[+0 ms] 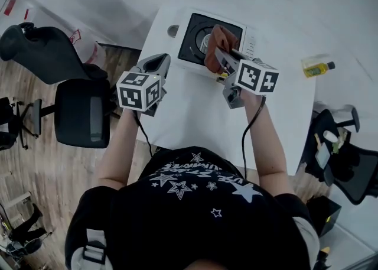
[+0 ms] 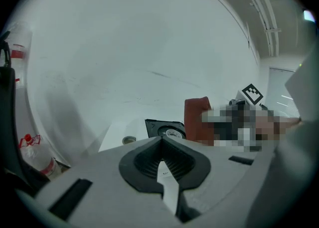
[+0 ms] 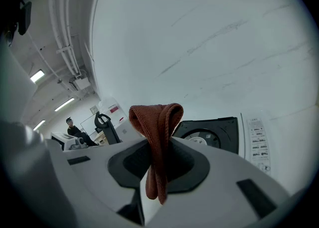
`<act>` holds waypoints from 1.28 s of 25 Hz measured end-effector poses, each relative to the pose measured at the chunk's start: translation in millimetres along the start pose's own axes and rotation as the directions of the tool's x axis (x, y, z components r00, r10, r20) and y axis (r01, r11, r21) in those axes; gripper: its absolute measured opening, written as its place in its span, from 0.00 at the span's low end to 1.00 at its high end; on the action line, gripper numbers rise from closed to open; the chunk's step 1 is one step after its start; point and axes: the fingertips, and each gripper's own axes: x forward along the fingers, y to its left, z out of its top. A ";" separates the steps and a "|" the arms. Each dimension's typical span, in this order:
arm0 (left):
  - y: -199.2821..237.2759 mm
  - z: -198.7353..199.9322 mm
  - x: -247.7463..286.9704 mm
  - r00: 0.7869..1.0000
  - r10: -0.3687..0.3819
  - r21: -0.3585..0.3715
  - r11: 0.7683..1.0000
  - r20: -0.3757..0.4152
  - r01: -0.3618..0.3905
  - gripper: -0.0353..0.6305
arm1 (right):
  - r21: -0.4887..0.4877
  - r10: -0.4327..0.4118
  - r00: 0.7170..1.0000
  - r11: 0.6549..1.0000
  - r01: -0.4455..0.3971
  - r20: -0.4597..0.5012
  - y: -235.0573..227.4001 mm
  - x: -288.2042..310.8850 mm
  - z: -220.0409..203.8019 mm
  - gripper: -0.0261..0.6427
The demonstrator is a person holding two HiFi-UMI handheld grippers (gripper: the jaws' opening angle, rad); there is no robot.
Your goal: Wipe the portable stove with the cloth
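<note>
Two grippers are over the white table, and only one has work in it. The right gripper is clamped on the rust-brown cloth, jaws pinched on a folded bunch of it. The left gripper hovers over the near-left of the table with its jaws pressed together on nothing.

The portable stove sits at the far end of the table, long side running left to right and slightly skewed. The cloth is at the right part of the black burner plate, so the stove lies just beyond and below the right gripper's tips and off to their left. The right hand is clearly the nearer one. The left is well short of the stove's near-left corner. I judge the wipe needs the cloth pressed down and drawn leftward along that long side.

From the head view, cloth and plate overlap and contact can't be judged. The right gripper view shows more: the fold stands up above the jaws, a tail hangs below, and the burner ring lies behind to the right. The left gripper view adds the stove's knob.
</note>
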 end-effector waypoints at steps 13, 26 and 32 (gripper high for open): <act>54.6 14.1 46.2 1.000 -0.010 -0.034 0.999 -0.020 0.009 0.06 | 0.054 0.041 0.997 0.998 -0.038 -0.069 8.2 112.0 31.1 0.14; 89.7 15.5 86.0 0.999 -0.008 -0.050 0.999 -0.054 0.006 0.06 | 0.174 0.049 0.989 0.984 -0.024 -0.140 -8.2 190.8 39.9 0.14; 92.3 17.7 96.6 0.999 -0.015 -0.063 0.998 -0.047 0.012 0.06 | 0.143 0.008 0.976 0.989 0.023 -0.217 -23.6 212.0 32.0 0.14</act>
